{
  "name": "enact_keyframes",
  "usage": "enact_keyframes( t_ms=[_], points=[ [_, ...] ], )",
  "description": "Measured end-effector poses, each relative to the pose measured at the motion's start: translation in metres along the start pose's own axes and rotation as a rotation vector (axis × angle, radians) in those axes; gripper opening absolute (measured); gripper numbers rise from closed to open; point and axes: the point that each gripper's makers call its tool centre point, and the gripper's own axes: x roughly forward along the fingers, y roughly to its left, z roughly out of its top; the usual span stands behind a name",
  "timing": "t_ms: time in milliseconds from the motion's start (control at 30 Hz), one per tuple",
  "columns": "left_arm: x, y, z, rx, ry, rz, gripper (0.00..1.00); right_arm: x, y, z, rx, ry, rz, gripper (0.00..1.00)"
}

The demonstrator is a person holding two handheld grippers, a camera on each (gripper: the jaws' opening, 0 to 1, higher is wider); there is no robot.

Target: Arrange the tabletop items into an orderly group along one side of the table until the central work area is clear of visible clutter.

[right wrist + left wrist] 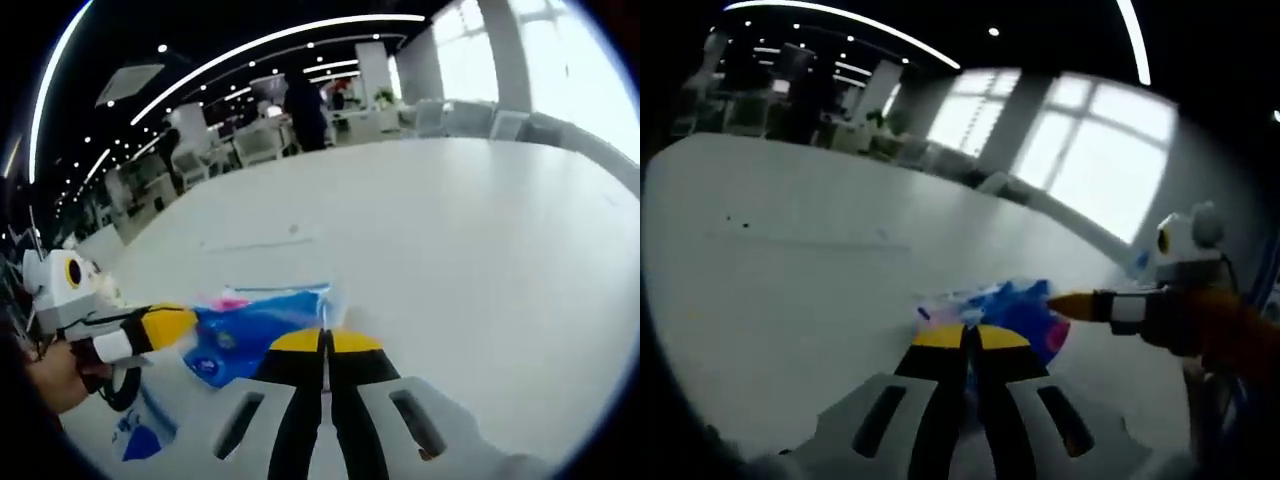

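A thin blue packet (pixel 1015 312) with pink and white print lies just above the white table (pixel 790 270). My left gripper (pixel 971 335), with yellow-tipped jaws pressed together, pinches its near edge. From the right, my right gripper (pixel 1065 304) reaches in and its yellow tip meets the packet's far side. In the right gripper view the same blue packet (pixel 255 330) stretches between my right gripper (pixel 325 340), shut on its right edge, and my left gripper (pixel 175 322) at its left end.
A blue and white item (pixel 140 438) lies on the table (pixel 470 250) at the lower left. A hand (pixel 55 385) holds the left gripper. Chairs (pixel 255 145), desks and a standing person (pixel 302 100) are beyond the far edge, and bright windows (pixel 1095 150) stand behind.
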Motion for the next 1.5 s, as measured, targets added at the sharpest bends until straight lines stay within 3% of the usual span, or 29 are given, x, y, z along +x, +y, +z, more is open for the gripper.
enact_keyframes(
  t_ms=[400, 767, 833, 1133, 1500],
  points=[
    [0.006, 0.007, -0.013, -0.010, 0.020, 0.033, 0.00, 0.010, -0.005, -0.016, 0.066, -0.010, -0.005, 0.02],
    [0.008, 0.014, -0.012, -0.022, 0.011, 0.041, 0.00, 0.012, -0.005, -0.019, 0.131, -0.018, -0.006, 0.03],
    [0.007, 0.015, -0.007, 0.023, -0.011, 0.056, 0.01, 0.012, -0.005, -0.020, 0.115, -0.014, -0.005, 0.04],
    [0.001, 0.021, 0.003, 0.036, -0.022, 0.077, 0.14, 0.005, -0.007, -0.013, 0.132, -0.038, -0.029, 0.23],
    [-0.015, 0.011, 0.014, 0.058, -0.032, 0.063, 0.34, -0.013, -0.001, -0.006, 0.098, -0.040, -0.040, 0.42]
  ],
)
